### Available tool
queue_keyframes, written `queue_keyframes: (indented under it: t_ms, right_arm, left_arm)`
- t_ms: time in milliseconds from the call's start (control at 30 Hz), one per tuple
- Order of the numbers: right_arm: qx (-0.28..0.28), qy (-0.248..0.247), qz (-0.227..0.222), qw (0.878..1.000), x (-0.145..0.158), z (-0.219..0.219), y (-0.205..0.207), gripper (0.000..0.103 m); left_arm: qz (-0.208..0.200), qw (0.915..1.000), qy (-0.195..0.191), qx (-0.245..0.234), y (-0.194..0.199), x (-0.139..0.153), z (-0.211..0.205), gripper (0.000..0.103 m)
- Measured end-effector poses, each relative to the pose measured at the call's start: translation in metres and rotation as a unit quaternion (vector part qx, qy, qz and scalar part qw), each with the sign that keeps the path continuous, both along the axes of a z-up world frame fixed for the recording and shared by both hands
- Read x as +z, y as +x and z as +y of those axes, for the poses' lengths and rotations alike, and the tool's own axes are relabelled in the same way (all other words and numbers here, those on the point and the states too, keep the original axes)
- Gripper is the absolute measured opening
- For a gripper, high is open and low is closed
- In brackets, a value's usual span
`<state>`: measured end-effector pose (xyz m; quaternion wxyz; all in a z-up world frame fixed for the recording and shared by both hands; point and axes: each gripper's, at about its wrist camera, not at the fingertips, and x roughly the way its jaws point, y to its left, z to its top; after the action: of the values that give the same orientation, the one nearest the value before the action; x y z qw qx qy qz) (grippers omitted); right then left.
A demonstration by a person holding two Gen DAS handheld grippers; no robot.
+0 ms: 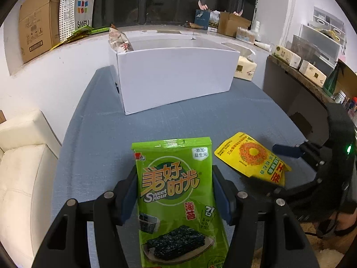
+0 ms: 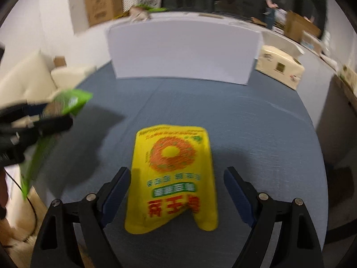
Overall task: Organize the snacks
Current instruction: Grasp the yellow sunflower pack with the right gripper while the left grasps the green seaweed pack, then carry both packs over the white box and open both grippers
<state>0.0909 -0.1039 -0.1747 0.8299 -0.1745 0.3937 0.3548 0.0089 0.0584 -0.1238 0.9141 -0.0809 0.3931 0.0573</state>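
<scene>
Two snack packets presented to a white box (image 1: 174, 76) on a blue tablecloth (image 1: 100, 145).

Left to right: left gripper (image 1: 174, 192) clenched on a green seaweed snack packet (image 1: 176, 201), held upright between both pads, near side of the box; yellow snack pouch (image 2: 171, 178) lying on the cloth between the spread fingers of the right gripper (image 2: 177, 192), jaws released, pads not touching it. Likely risks: seaweed packet slipping or folding in a narrow edge pinch; limp, curled pouch buckling or skidding if closed on off-centre.
</scene>
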Motion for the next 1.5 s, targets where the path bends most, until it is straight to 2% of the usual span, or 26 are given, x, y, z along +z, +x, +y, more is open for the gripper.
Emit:
queue_keyframes:
  t_ms: [33, 67, 100, 133, 200, 467, 600, 700, 800, 933, 1033, 1100, 1167, 1200, 1233, 1267, 1300, 1333, 1400, 1500]
  right_arm:
    - [0.005, -0.009, -0.001, 1.0, -0.003, 0.003, -0.002, 0.087]
    - [0.012, -0.015, -0.004, 1.0, -0.006, 0.004, -0.003, 0.081]
    - [0.023, 0.008, 0.002, 1.0, -0.005, 0.001, -0.004, 0.067]
    - [0.021, 0.007, 0.001, 1.0, -0.004, 0.0, -0.004, 0.056]
    - [0.017, 0.005, -0.001, 1.0, -0.001, -0.002, -0.001, 0.042]
    - [0.01, 0.108, 0.045, 0.993, 0.032, -0.027, 0.014, 0.041]
    - [-0.001, 0.168, 0.061, 0.984, 0.064, -0.037, 0.038, 0.042]
    - [-0.013, 0.204, 0.057, 0.977, 0.094, -0.038, 0.065, 0.042]
    - [-0.024, 0.216, 0.024, 0.976, 0.128, -0.029, 0.097, 0.042]
    - [-0.045, 0.237, 0.014, 0.97, 0.156, -0.005, 0.146, 0.042]
    - [-0.05, 0.22, -0.007, 0.974, 0.169, 0.025, 0.18, 0.042]
    - [-0.055, 0.196, -0.007, 0.979, 0.17, 0.045, 0.202, 0.043]
    - [-0.062, 0.179, -0.014, 0.982, 0.17, 0.062, 0.221, 0.044]
    - [-0.065, 0.171, -0.016, 0.983, 0.169, 0.068, 0.23, 0.048]
    - [-0.068, 0.166, -0.017, 0.984, 0.168, 0.072, 0.236, 0.061]
    - [-0.074, 0.163, -0.02, 0.984, 0.165, 0.075, 0.242, 0.066]
    - [-0.077, 0.16, -0.019, 0.984, 0.164, 0.079, 0.249, 0.082]
    - [-0.085, 0.155, -0.02, 0.984, 0.163, 0.081, 0.254, 0.097]
    - [-0.095, 0.151, -0.011, 0.984, 0.159, 0.079, 0.26, 0.103]
    - [-0.094, 0.152, -0.024, 0.984, 0.159, 0.073, 0.256, 0.103]
  left_arm:
    - [0.0, 1.0, 0.0, -0.001, -0.001, 0.0, 0.0, 0.065]
    - [0.0, 1.0, -0.001, -0.002, -0.001, -0.001, 0.0, 0.065]
    - [0.0, 1.0, -0.002, -0.003, -0.001, -0.002, -0.001, 0.065]
    - [0.0, 1.0, -0.003, -0.004, 0.001, -0.004, -0.002, 0.065]
    - [0.0, 1.0, -0.005, -0.004, 0.002, -0.005, -0.002, 0.065]
    - [-0.03, 0.9994, -0.01, -0.011, 0.006, 0.013, 0.003, 0.065]
    - [-0.068, 0.9975, -0.003, -0.019, 0.018, 0.047, 0.009, 0.065]
    - [-0.109, 0.9938, 0.012, -0.018, 0.035, 0.084, 0.017, 0.066]
    - [-0.141, 0.9893, 0.03, -0.02, 0.07, 0.121, 0.027, 0.066]
    - [-0.164, 0.9861, 0.027, -0.005, 0.125, 0.149, 0.05, 0.066]
    - [-0.161, 0.9864, 0.035, 0.002, 0.171, 0.153, 0.065, 0.066]
    - [-0.154, 0.9878, 0.024, 0.003, 0.199, 0.152, 0.079, 0.066]
    - [-0.144, 0.989, 0.03, 0.014, 0.221, 0.148, 0.09, 0.071]
    - [-0.143, 0.989, 0.035, 0.02, 0.23, 0.145, 0.095, 0.073]
    - [-0.139, 0.989, 0.043, 0.028, 0.238, 0.143, 0.098, 0.077]
    - [-0.133, 0.9892, 0.05, 0.037, 0.245, 0.14, 0.104, 0.092]
    - [-0.121, 0.9907, 0.042, 0.044, 0.253, 0.136, 0.111, 0.101]
    - [-0.118, 0.9913, 0.035, 0.048, 0.252, 0.135, 0.115, 0.103]
    - [-0.119, 0.9914, 0.028, 0.046, 0.249, 0.132, 0.12, 0.103]
    - [-0.121, 0.9903, 0.052, 0.047, 0.236, 0.13, 0.118, 0.103]
